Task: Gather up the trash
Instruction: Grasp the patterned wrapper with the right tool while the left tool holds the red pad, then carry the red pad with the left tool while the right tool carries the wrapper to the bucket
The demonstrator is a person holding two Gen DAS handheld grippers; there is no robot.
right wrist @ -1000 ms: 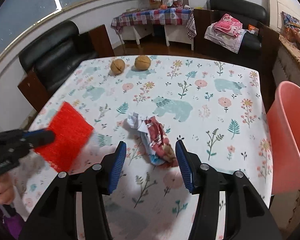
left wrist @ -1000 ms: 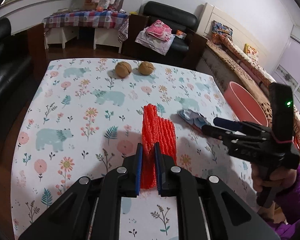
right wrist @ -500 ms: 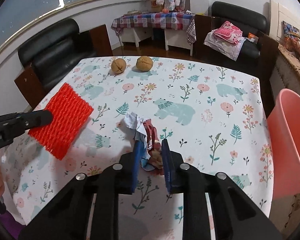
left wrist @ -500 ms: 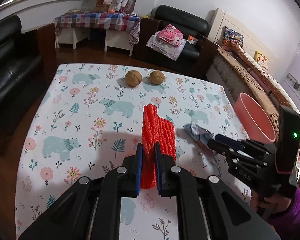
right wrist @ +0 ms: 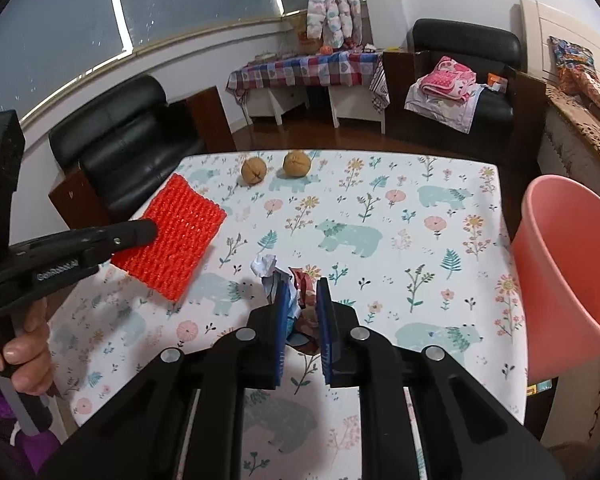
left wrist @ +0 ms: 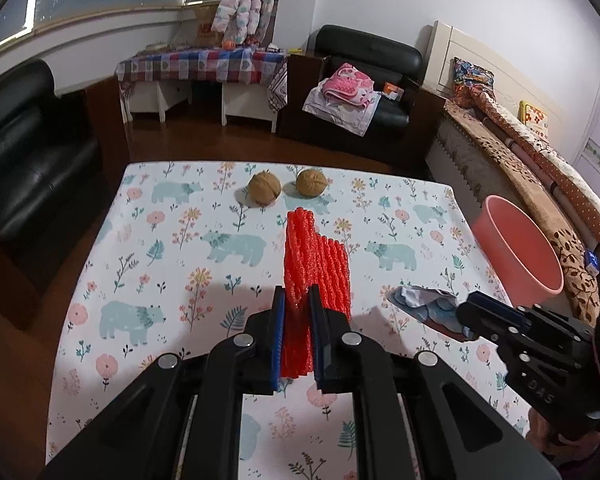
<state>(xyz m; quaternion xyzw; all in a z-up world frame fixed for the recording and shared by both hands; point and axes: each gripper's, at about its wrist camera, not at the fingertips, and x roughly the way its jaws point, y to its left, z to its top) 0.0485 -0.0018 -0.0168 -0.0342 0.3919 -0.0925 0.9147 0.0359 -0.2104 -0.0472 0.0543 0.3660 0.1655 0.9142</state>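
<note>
Left gripper (left wrist: 297, 320), jaws closed on the near edge of a red foam net (left wrist: 314, 258), which it holds above the floral-cloth desk (left wrist: 172, 248). Right gripper (right wrist: 303, 312), jaws closed on a crumpled wrapper (right wrist: 300, 280), also held over the desk. A pink bin (right wrist: 560, 256) stands just beside the desk's right edge; two walnuts (right wrist: 254, 171) lie near the far edge.

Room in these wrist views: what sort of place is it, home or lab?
Most likely a home living room: black leather armchairs, a bed with patterned covers along the wall, and a table with a bear-and-flower tablecloth.
</note>
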